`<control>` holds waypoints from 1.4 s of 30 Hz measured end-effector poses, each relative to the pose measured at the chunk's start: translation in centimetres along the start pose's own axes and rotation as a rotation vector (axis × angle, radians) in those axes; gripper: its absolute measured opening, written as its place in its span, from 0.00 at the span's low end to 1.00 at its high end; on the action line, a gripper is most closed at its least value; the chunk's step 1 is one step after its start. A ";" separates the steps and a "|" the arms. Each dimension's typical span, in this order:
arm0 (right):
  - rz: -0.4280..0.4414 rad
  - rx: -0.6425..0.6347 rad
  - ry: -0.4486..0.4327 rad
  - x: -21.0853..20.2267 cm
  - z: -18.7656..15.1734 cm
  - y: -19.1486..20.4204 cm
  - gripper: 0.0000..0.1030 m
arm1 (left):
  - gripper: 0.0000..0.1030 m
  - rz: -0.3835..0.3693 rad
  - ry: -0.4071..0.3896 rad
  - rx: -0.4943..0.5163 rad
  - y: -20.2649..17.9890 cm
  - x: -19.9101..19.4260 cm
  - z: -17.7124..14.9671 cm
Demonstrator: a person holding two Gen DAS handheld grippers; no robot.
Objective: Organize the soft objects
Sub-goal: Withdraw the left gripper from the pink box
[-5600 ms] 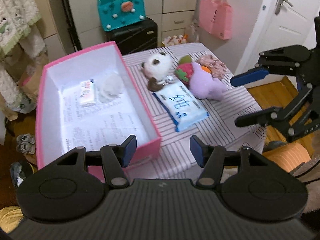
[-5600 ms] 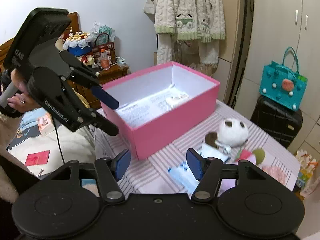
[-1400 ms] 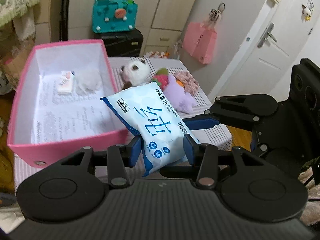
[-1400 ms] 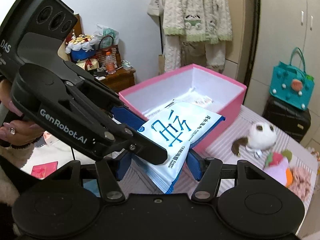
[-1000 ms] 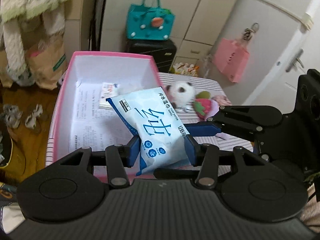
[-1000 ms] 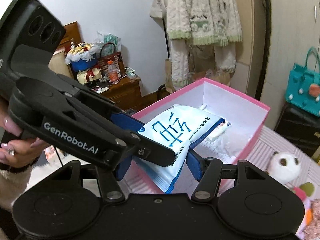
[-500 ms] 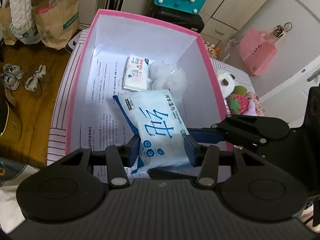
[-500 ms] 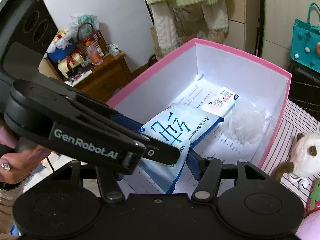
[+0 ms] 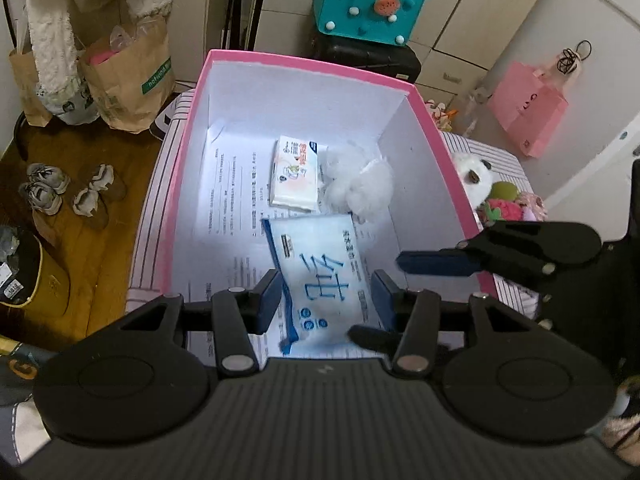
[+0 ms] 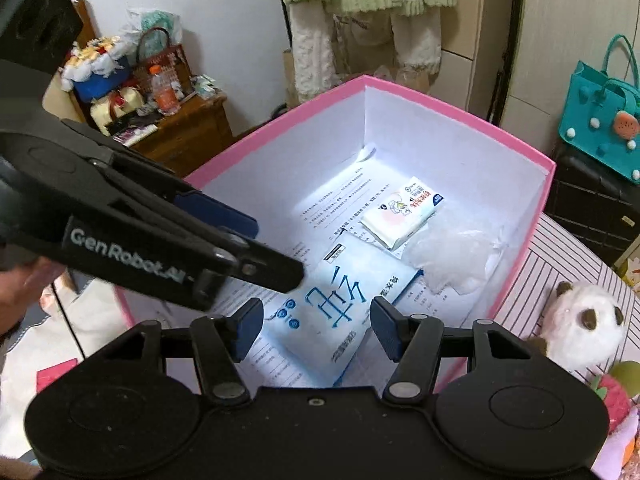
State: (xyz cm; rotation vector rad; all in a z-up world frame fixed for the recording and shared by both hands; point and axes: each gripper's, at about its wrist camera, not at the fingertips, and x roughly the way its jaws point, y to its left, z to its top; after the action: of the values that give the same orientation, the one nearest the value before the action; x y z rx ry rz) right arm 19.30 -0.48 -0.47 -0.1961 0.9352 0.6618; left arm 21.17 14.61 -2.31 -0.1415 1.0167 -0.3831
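A blue-and-white wet wipes pack (image 9: 320, 276) (image 10: 340, 304) lies flat on the printed paper on the floor of the pink box (image 9: 304, 58) (image 10: 440, 100). My left gripper (image 9: 326, 298) hovers over its near end with its jaws opening; the pack shows between the pads, which do not press on it. My right gripper (image 10: 316, 326) stands open above the same pack, with a gap at each pad. Its fingers (image 9: 436, 262) reach in from the right. A small tissue pack (image 9: 296, 174) and a white fluffy ball (image 9: 360, 184) lie deeper in the box.
A panda plush (image 9: 472, 172) (image 10: 580, 320) and a strawberry plush (image 9: 504, 208) lie on the striped tablecloth (image 9: 492, 152) right of the box. A teal bag (image 9: 368, 4) sits on a black suitcase behind. Paper bags (image 9: 132, 76) and shoes (image 9: 48, 192) are on the floor at the left.
Both grippers carried the wipes pack over the box and down into it. The pack now lies on the box floor, and the left jaws stand a little wider.
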 end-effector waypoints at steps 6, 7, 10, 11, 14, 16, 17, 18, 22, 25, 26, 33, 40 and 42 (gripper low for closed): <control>0.051 -0.004 -0.040 -4.5 -1.3 -0.4 0.62 | 0.47 0.038 0.007 0.075 -1.2 -2.9 -1.0; 0.055 -0.005 -0.046 -5.2 -1.5 -0.4 0.62 | 0.47 0.042 0.006 0.085 -1.4 -3.4 -1.1; 0.057 -0.014 -0.073 -7.7 -2.3 -0.3 0.63 | 0.47 0.066 -0.005 0.133 -2.5 -5.5 -1.6; 0.056 -0.018 -0.080 -8.4 -2.6 -0.3 0.63 | 0.47 0.072 -0.009 0.149 -2.9 -6.1 -1.8; 0.061 -0.027 -0.110 -10.3 -3.6 -0.1 0.63 | 0.47 0.089 -0.031 0.192 -4.1 -8.0 -2.6; 0.063 -0.035 -0.138 -11.6 -4.5 0.0 0.63 | 0.47 0.111 -0.055 0.213 -4.8 -8.8 -3.3; 0.065 -0.039 -0.149 -12.1 -4.9 0.1 0.63 | 0.47 0.111 -0.057 0.217 -5.0 -9.1 -3.6; 0.068 -0.044 -0.158 -12.6 -5.3 0.2 0.63 | 0.47 0.096 -0.052 0.227 -5.4 -9.3 -4.1; 0.078 -0.064 -0.190 -14.6 -6.9 0.5 0.63 | 0.47 0.078 -0.045 0.268 -7.0 -10.1 -5.4; 0.080 -0.078 -0.201 -15.7 -8.4 0.6 0.63 | 0.48 0.081 -0.058 0.306 -8.5 -11.1 -6.5; 0.077 -0.084 -0.204 -16.0 -8.8 0.7 0.63 | 0.48 0.074 -0.061 0.317 -9.0 -11.3 -6.8; 0.053 -0.103 -0.199 -17.7 -11.8 0.6 0.63 | 0.48 0.118 -0.079 0.428 -12.5 -11.7 -9.4; 0.028 -0.093 -0.225 -19.0 -15.2 0.2 0.63 | 0.49 0.078 -0.044 0.478 -15.2 -11.3 -11.2; 0.022 -0.077 -0.233 -19.0 -16.2 -0.2 0.63 | 0.49 0.059 -0.036 0.502 -16.2 -10.9 -11.5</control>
State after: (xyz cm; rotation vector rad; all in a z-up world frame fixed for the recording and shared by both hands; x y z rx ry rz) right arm 0.48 -15.99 5.07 -0.1733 0.6901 0.7254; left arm 2.36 4.42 5.09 0.3312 0.8606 -0.5673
